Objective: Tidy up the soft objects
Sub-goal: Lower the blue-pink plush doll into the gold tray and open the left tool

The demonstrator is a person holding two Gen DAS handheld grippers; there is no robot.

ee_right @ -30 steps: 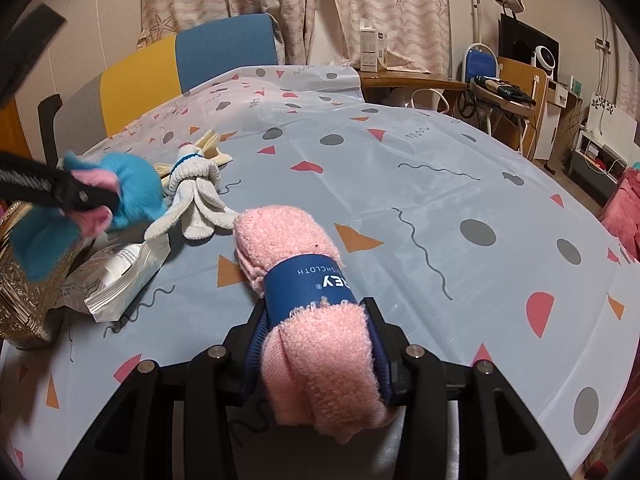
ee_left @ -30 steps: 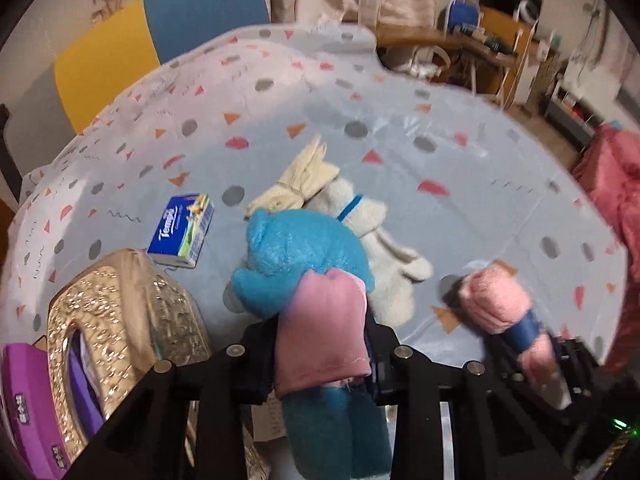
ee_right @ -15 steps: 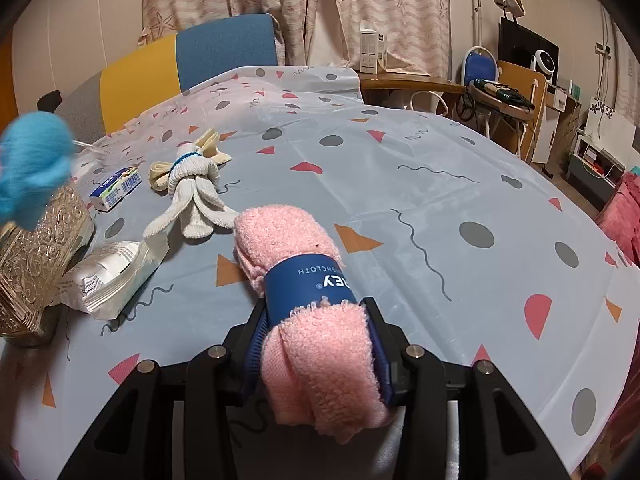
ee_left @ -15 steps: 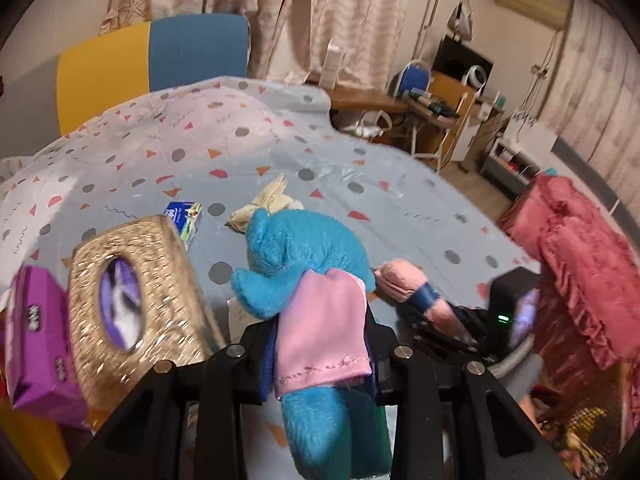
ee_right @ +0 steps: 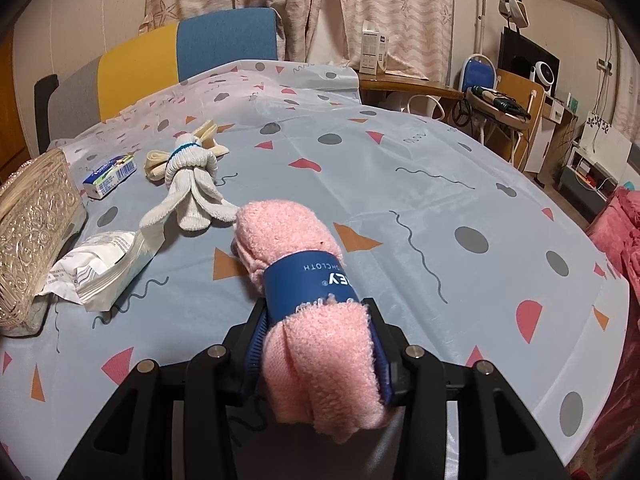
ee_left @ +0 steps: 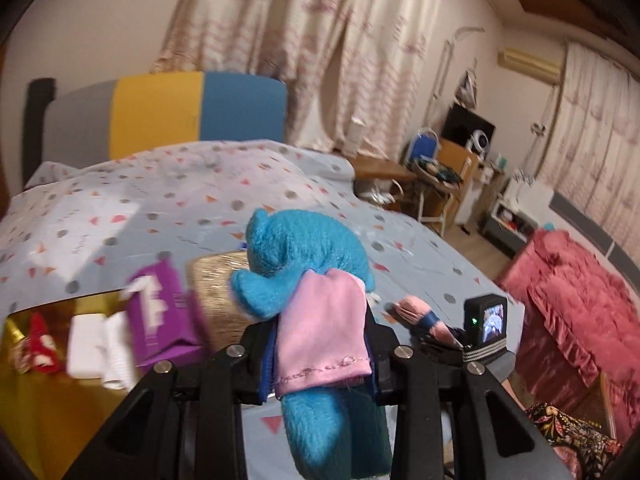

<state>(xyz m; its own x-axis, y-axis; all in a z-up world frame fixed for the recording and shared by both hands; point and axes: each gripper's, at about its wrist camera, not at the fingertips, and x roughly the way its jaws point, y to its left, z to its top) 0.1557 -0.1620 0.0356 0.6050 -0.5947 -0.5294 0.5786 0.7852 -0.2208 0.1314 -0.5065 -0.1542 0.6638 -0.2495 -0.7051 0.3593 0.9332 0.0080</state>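
Note:
My left gripper (ee_left: 320, 354) is shut on a blue plush toy (ee_left: 308, 256) in a pink dress and holds it high above the table's left side. My right gripper (ee_right: 318, 350) is shut on a rolled pink washcloth (ee_right: 296, 248) with a blue paper band, its far end resting low over the patterned tablecloth (ee_right: 400, 184). The washcloth and right gripper also show in the left wrist view (ee_left: 416, 312). A bundle of white gloves (ee_right: 192, 184) and a cream bundle (ee_right: 160, 160) lie on the table to the left.
A gold tissue box (ee_right: 32, 220), a white plastic packet (ee_right: 100, 264) and a small tissue pack (ee_right: 110, 174) sit at the table's left. A purple box (ee_left: 160, 312) and a gold bin with white and red items (ee_left: 48, 344) lie beyond the left edge. A red sofa (ee_left: 568, 304) stands right.
My left gripper has lifted the plush toy up and swung it left, out of the right wrist view, toward the gold bin. The right gripper and washcloth have stayed still.

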